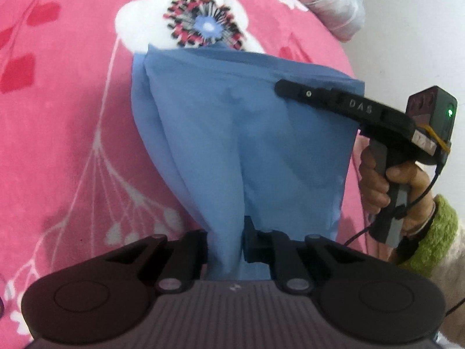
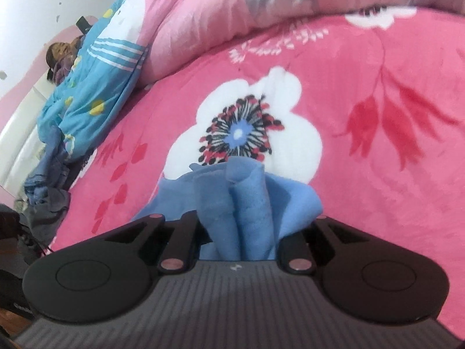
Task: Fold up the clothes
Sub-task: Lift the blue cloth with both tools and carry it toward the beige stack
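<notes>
Centre of both wrist frames: blue cloth (image 1: 232, 133) over pink floral blanket (image 1: 58, 116). Left gripper (image 1: 225, 250) clamped on its near end, right gripper (image 2: 238, 232) pinching a bunched corner.

- raised letters "das" on the side of the right gripper (image 1: 286, 88) finger, left wrist view
- no other legible text

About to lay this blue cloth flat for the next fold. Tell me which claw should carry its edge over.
Right, probably. The right claw pinches the blue cloth at its far corner and can swing it across. The left claw holds the bunched near end low, a better anchor.
</notes>
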Tool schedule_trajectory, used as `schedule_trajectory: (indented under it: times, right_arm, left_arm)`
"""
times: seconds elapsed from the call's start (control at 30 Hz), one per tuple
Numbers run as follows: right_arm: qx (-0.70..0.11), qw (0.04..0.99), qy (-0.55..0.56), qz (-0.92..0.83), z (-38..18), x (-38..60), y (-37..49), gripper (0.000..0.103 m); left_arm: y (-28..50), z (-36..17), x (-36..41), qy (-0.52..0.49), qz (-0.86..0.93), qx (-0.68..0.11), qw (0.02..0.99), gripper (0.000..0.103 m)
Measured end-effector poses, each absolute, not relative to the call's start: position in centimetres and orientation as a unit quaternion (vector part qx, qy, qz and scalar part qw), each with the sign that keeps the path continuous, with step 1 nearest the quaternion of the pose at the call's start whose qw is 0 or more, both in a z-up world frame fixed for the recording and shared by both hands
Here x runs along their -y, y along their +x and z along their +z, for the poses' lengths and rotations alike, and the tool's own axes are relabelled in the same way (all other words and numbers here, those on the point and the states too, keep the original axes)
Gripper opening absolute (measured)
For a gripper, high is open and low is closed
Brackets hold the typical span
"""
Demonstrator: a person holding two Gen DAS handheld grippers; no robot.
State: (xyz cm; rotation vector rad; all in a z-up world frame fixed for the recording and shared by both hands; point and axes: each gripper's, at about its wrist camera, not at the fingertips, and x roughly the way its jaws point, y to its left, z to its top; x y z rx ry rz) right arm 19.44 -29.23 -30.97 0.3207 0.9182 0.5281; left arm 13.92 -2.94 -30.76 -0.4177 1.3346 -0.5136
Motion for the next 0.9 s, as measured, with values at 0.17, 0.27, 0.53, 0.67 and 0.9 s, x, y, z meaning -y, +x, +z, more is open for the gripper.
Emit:
schedule_trajectory:
  times: [0.17,0.27,0.53,0.67,0.9]
  right_arm:
    - [-0.420,0.867,0.133,0.234,-28.5,28.7,18.3,0.012]
    - [-0.410,0.875,0.127,0.224,-27.2,28.6,17.7,0.012]
    - [-0.389,0.891,0.128,0.195,-24.8,28.6,16.3,0.012]
    - [-0.383,0.896,0.129,0.181,-24.2,28.7,15.7,0.012]
    - [-0.372,0.904,0.129,0.164,-23.1,28.6,14.9,0.012]
  left_arm:
    - [13.7,-29.0,3.2,-0.197,-0.245,-0.592,0.742,0.010]
    - [13.2,-27.9,2.7,-0.197,-0.256,-0.583,0.745,0.010]
    - [12.7,-26.3,2.5,-0.198,-0.281,-0.570,0.746,0.010]
    - [12.3,-25.8,2.4,-0.192,-0.295,-0.566,0.746,0.010]
    - [12.0,-24.9,2.9,-0.183,-0.322,-0.553,0.746,0.009]
